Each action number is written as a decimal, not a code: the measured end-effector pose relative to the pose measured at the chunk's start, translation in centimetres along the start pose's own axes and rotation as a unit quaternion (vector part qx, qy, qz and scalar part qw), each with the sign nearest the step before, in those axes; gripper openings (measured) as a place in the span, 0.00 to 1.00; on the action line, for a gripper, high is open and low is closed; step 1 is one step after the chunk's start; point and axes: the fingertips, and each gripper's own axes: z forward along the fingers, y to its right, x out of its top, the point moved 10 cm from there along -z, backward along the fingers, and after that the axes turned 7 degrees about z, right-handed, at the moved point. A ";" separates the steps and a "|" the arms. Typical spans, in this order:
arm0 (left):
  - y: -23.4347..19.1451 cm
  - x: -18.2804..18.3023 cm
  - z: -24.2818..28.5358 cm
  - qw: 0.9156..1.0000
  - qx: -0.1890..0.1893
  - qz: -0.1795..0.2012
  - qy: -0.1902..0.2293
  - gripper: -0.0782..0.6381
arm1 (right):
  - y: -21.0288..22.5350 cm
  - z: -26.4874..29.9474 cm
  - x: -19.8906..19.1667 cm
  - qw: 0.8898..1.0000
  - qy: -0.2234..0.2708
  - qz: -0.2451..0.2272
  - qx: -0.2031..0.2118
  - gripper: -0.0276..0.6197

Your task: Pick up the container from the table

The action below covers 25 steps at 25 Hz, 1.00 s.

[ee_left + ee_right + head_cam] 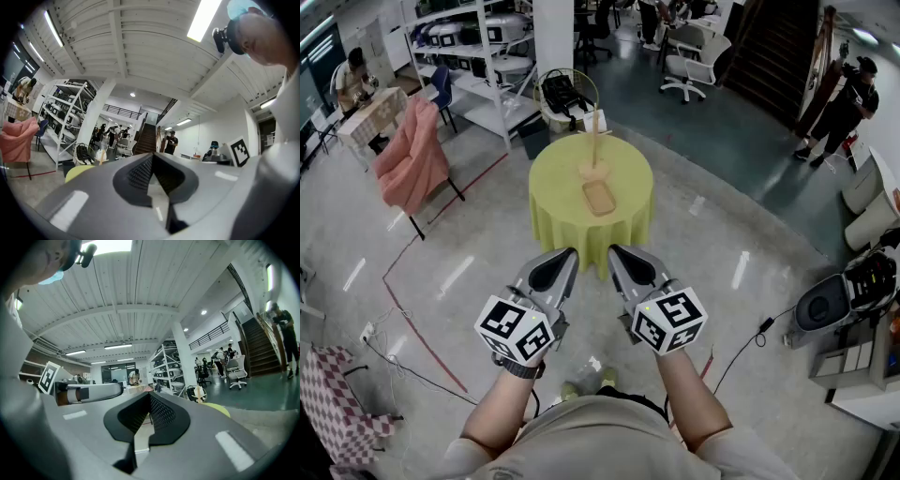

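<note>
A shallow tan container lies on a round table with a yellow-green cloth in the head view. Just behind the container stands a wooden upright holder. My left gripper and right gripper are held side by side in front of the table, short of its near edge, both shut with nothing between the jaws. In the left gripper view the shut left gripper points over the table's edge. The right gripper view shows the shut right gripper and the table's edge; the container itself is hidden there.
A pink-draped chair stands left of the table, with a white shelf rack behind it. A wire basket sits behind the table. A grey machine and cables lie at the right. A person stands far right.
</note>
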 end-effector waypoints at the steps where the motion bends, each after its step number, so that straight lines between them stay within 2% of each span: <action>1: 0.1 -0.2 0.0 1.000 0.000 0.000 0.000 0.12 | 0.0 -0.2 -0.2 1.000 0.000 0.000 -0.001 0.06; 13: 1.7 -1.4 0.9 1.000 0.001 0.004 -0.004 0.12 | 1.5 -1.9 -0.7 1.000 -0.002 0.005 0.000 0.06; 25: 1.7 -3.1 3.1 1.000 0.029 0.010 -0.005 0.12 | 5.5 -2.6 -0.8 1.000 0.008 0.022 0.013 0.06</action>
